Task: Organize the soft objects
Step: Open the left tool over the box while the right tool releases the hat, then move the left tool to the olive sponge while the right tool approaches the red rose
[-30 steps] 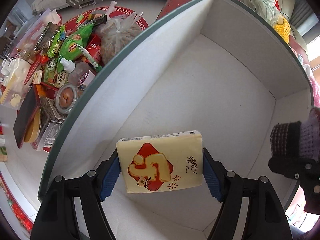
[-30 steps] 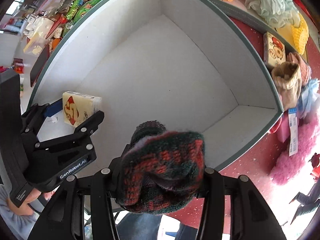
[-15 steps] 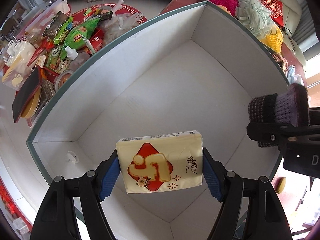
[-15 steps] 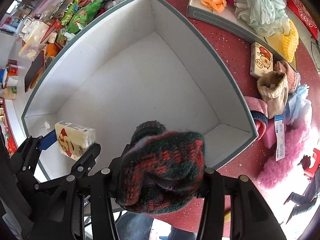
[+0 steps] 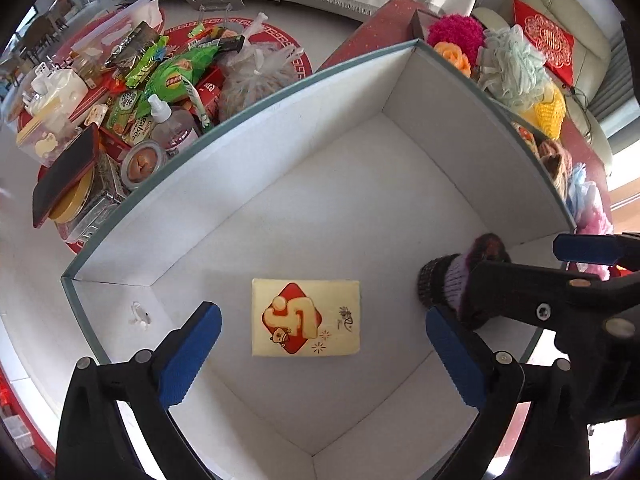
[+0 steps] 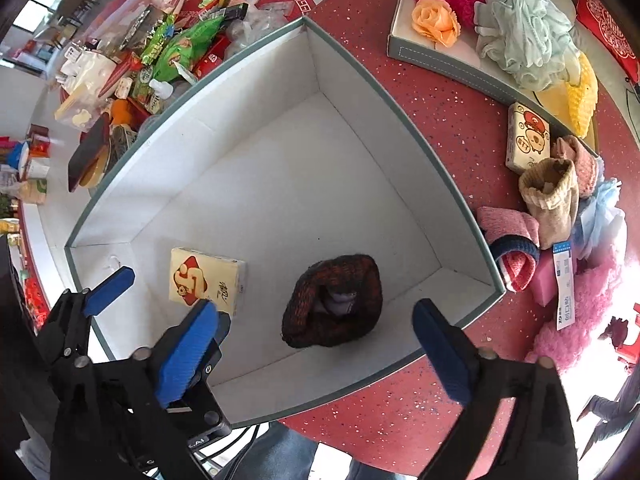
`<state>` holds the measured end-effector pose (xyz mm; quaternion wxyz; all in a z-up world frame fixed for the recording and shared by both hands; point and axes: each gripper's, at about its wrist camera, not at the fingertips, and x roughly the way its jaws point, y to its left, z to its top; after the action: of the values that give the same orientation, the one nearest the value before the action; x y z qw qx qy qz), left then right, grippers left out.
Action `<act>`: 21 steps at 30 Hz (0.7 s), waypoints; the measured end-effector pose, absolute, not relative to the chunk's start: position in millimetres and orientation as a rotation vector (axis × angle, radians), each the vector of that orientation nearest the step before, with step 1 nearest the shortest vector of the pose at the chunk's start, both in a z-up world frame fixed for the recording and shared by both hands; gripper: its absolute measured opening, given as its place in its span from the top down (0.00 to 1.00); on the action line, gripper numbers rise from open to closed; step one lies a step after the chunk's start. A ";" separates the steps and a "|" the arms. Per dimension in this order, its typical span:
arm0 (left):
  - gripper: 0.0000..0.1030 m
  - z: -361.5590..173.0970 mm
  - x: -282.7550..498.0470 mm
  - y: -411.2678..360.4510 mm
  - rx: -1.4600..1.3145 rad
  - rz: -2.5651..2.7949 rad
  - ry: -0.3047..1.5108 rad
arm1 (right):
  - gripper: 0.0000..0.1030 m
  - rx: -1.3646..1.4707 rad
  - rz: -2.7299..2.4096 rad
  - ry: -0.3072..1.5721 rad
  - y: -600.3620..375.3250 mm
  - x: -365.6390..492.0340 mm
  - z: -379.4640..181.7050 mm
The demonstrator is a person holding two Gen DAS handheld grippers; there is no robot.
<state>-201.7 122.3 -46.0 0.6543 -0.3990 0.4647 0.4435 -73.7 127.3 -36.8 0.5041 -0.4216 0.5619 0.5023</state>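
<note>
A yellow tissue pack with a red emblem lies on the floor of the white box; it also shows in the right wrist view. A dark red and green knit sock bundle lies on the box floor beside the pack, and shows in the left wrist view. My left gripper is open and empty above the pack. My right gripper is open and empty above the bundle.
On the red table right of the box lie socks, pink fluffy items and a second tissue pack. A tray holds a loofah and pompoms. Snacks and bottles crowd the floor left of the box.
Both grippers have opened. The tissue pack and the sock bundle have dropped from the jaws onto the box floor. Both grippers have pulled back higher above the box.
</note>
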 end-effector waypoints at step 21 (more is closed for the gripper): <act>0.00 -31.1 -182.7 90.5 -0.902 0.893 1.155 | 0.00 -0.784 1.227 1.364 75.5 -33.1 3.3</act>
<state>-182.7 90.5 -31.1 0.6539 -0.3976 0.5093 0.3937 -33.1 75.5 3.3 0.5425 -0.3300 0.5743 0.5167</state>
